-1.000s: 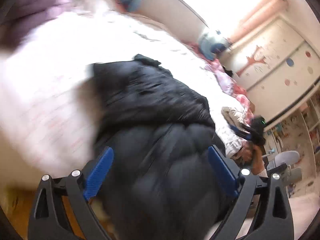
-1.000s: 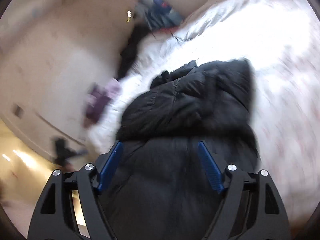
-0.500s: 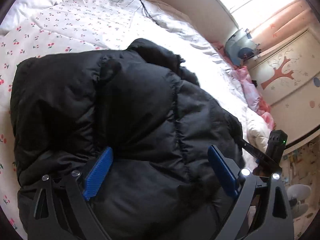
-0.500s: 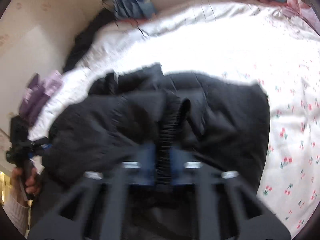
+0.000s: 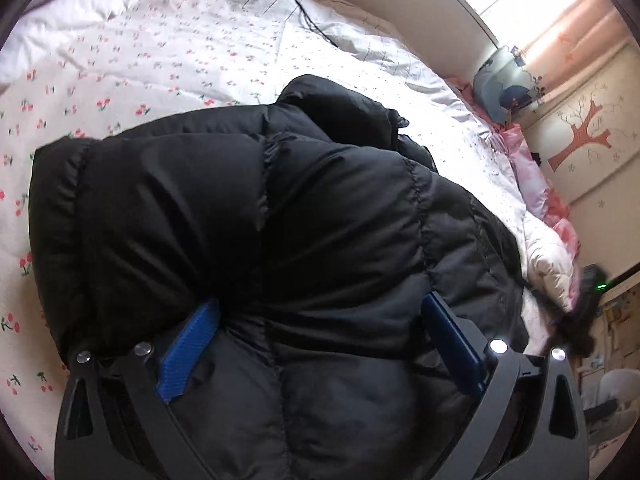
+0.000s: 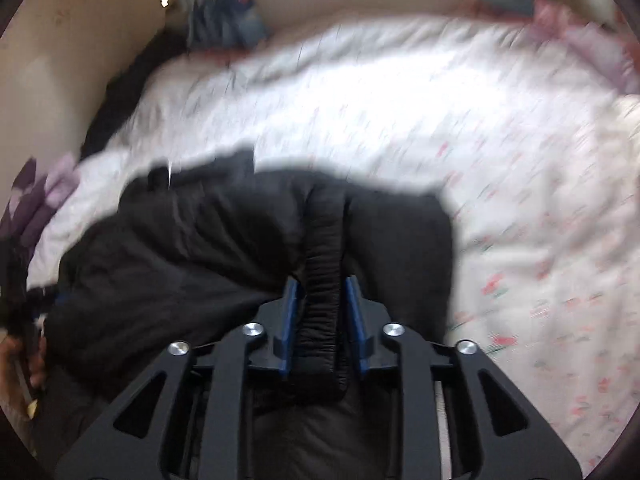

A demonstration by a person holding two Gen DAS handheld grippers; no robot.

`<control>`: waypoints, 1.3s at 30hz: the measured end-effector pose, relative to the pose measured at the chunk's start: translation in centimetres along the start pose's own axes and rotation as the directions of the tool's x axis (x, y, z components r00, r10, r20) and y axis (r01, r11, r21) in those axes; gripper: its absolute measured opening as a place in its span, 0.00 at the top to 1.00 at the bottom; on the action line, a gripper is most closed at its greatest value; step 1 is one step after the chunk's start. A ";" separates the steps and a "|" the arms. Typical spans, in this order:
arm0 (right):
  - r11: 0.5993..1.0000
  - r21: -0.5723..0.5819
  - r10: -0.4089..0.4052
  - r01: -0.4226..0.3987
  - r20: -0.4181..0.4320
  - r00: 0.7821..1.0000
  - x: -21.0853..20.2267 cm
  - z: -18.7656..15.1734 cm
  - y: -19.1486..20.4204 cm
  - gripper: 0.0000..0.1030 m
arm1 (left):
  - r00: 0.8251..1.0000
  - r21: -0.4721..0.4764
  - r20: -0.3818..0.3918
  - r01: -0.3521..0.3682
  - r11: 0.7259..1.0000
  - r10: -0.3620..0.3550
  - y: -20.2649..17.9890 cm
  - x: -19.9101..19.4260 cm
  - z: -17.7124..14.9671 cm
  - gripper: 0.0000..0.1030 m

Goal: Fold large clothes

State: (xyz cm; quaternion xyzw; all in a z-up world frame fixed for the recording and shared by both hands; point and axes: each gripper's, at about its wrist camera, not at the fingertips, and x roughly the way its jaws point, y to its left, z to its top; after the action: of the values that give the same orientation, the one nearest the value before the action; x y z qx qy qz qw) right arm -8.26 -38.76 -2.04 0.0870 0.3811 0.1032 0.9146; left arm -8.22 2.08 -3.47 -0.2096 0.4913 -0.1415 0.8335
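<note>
A big black puffer jacket (image 5: 280,232) lies bunched on a bed with a white cherry-print cover (image 5: 160,52). My left gripper (image 5: 316,344) is open, its blue pads wide apart with the jacket's padded fabric bulging between and over them. In the right wrist view the jacket (image 6: 192,248) lies in a heap, and my right gripper (image 6: 322,320) is shut on the jacket's ribbed black hem (image 6: 324,248), which runs up between the pads. The right gripper's black body also shows at the far right of the left wrist view (image 5: 588,312). The right wrist view is blurred.
A white pillow (image 5: 60,12) lies at the bed's far left. Pink bedding (image 5: 536,188) and a blue plush toy (image 5: 504,80) sit at the bed's far side by a wardrobe with a tree print (image 5: 580,136). Purple clothes (image 6: 36,200) lie at the left bed edge.
My right gripper has shut on the jacket's ribbed hem and is moving, blurring its view. The left gripper stays open and has pushed a little further into the jacket.
</note>
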 end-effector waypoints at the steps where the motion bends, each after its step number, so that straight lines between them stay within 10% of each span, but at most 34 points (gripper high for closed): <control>1: 1.000 -0.017 -0.018 0.019 0.071 0.997 -1.3 0.3 0.6 0.57 | 1.000 0.009 -0.001 -0.009 1.000 0.009 -0.2 0.2 0.0 0.07; 4: 0.989 -0.147 0.038 -0.011 0.181 0.983 -2.9 1.6 3.9 0.47 | 0.999 0.044 -0.002 -0.042 0.998 0.043 -0.5 0.7 0.0 0.07; 11: 0.996 -0.052 0.062 -0.072 -0.170 0.984 8.0 2.0 3.4 0.47 | 1.000 0.045 -0.011 -0.028 0.999 0.028 -0.3 0.7 0.1 0.07; 19: 0.982 0.059 0.187 -0.182 -0.094 0.978 -6.1 -3.1 -1.7 0.17 | 0.995 -0.114 0.047 0.092 0.989 -0.087 6.8 -11.3 -4.3 0.07; 24: 0.923 0.297 0.319 -0.246 -0.231 0.919 -10.8 -13.0 -9.1 0.17 | 0.980 -0.240 -0.038 0.179 0.954 -0.194 13.1 -15.1 -12.7 0.07; 26: 0.878 0.388 0.392 -0.281 -0.247 0.886 -11.4 -16.3 -11.5 0.17 | 0.957 -0.283 -0.063 0.255 0.925 -0.284 14.3 -15.1 -16.0 0.07; 29: 0.753 0.512 0.572 -0.414 -0.196 0.797 -12.2 -20.2 -13.0 0.17 | 0.863 -0.335 -0.050 0.460 0.822 -0.503 14.7 -15.0 -20.4 0.07; 33: 0.633 0.566 0.708 -0.528 -0.147 0.690 -11.6 -22.3 -12.4 0.15 | 0.774 -0.337 -0.099 0.566 0.753 -0.626 13.5 -13.9 -24.3 0.07; 39: 0.514 0.580 0.813 -0.632 -0.093 0.575 -11.6 -23.8 -11.4 0.11 | 0.716 -0.284 -0.158 0.626 0.726 -0.680 10.5 -14.0 -26.7 0.07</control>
State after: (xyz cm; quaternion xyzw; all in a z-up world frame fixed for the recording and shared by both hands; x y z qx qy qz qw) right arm -31.81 -50.78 -13.38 0.4469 0.4778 0.3961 0.6443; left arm -38.01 11.83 -9.37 -0.4372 0.4981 -0.4007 0.6326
